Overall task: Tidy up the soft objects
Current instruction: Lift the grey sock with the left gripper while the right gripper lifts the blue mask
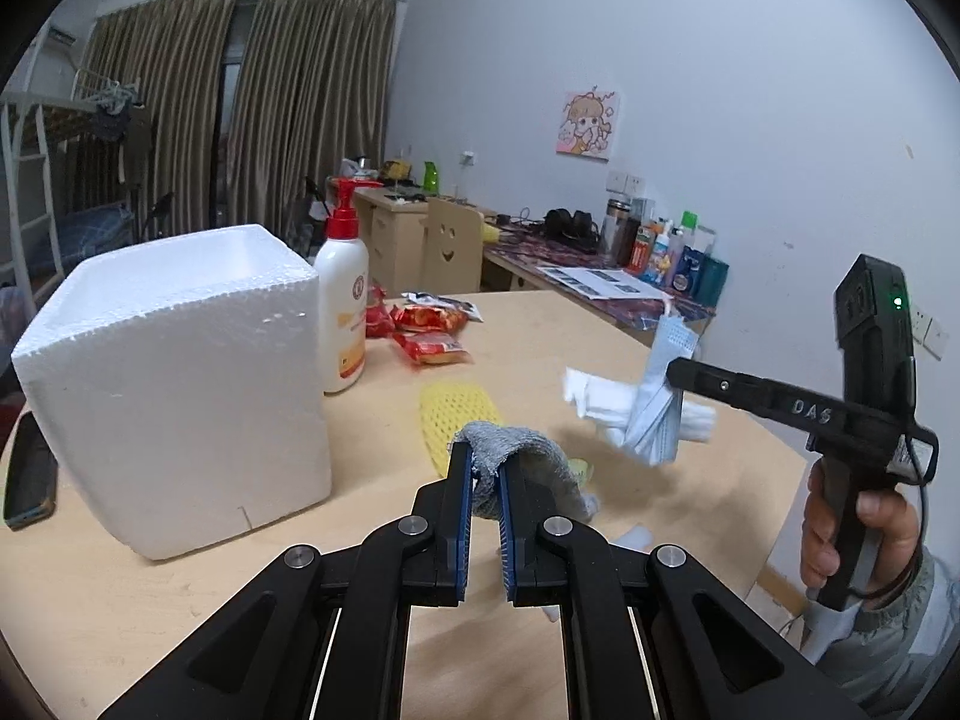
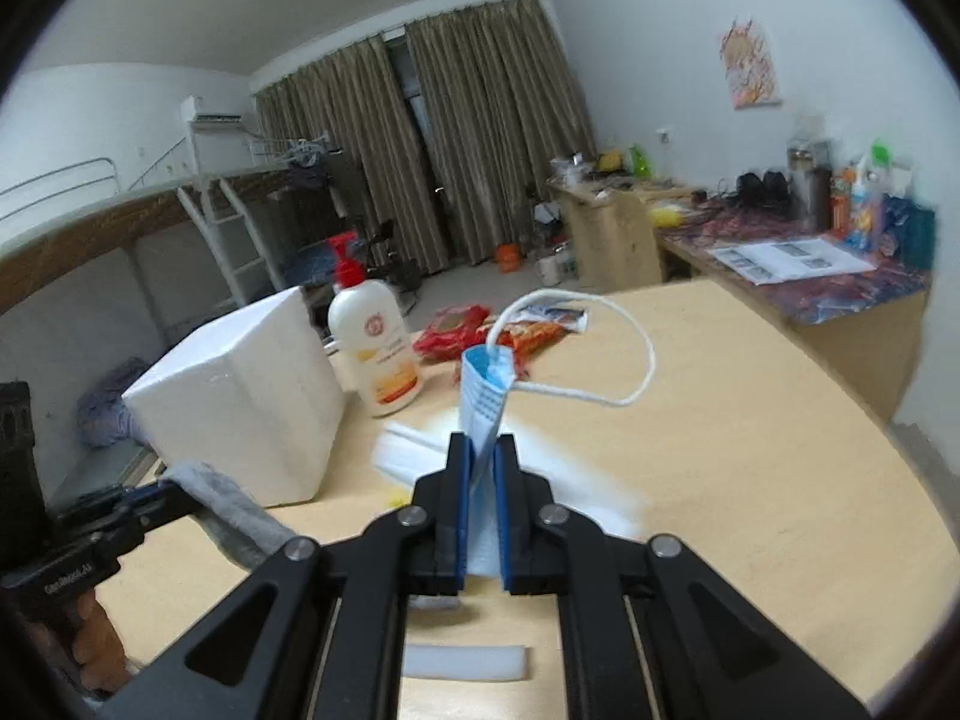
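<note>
My left gripper is shut on a grey cloth that drapes over its right finger, lifted just above the wooden table. My right gripper is shut on a folded blue face mask, whose white ear loop curls out to the right. In the left wrist view the right gripper holds the mask in the air together with a white foam sheet. The left gripper with the cloth shows at the lower left of the right wrist view.
An open white foam box stands at the left, with a lotion pump bottle beside it. Red snack packets, a yellow foam net and a white foam strip lie on the table. A dark phone lies at the left edge.
</note>
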